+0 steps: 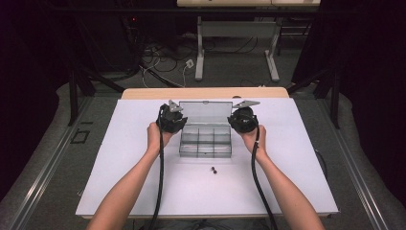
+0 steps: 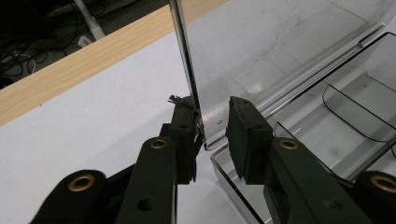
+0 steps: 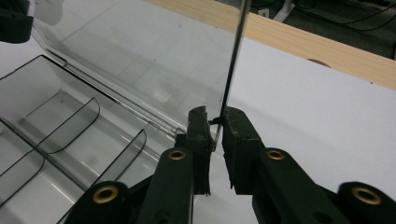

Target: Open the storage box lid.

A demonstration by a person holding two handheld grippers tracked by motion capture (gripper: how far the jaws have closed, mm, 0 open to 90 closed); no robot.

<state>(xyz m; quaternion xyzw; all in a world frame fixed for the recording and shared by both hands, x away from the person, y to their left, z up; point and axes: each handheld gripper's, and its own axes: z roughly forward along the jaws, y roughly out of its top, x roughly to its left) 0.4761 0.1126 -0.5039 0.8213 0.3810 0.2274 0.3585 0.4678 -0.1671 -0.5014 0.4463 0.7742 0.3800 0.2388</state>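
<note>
The right gripper [image 3: 214,128] pinches the clear lid [image 3: 154,60] edge. The left gripper [image 2: 211,123] straddles the opposite edge, one pad off it, steadying the organizer box [image 1: 206,142] lid upright on the desk [image 1: 124,158].

A bench [image 1: 143,182] with a white top is seen, edged along its far side by a strip of pale wood [image 1: 205,92]. A clear plastic compartment box [image 1: 206,143] is set on the white surface near the far edge, and two small dark pieces [image 1: 214,169] are seen lying just in front of it.
</note>
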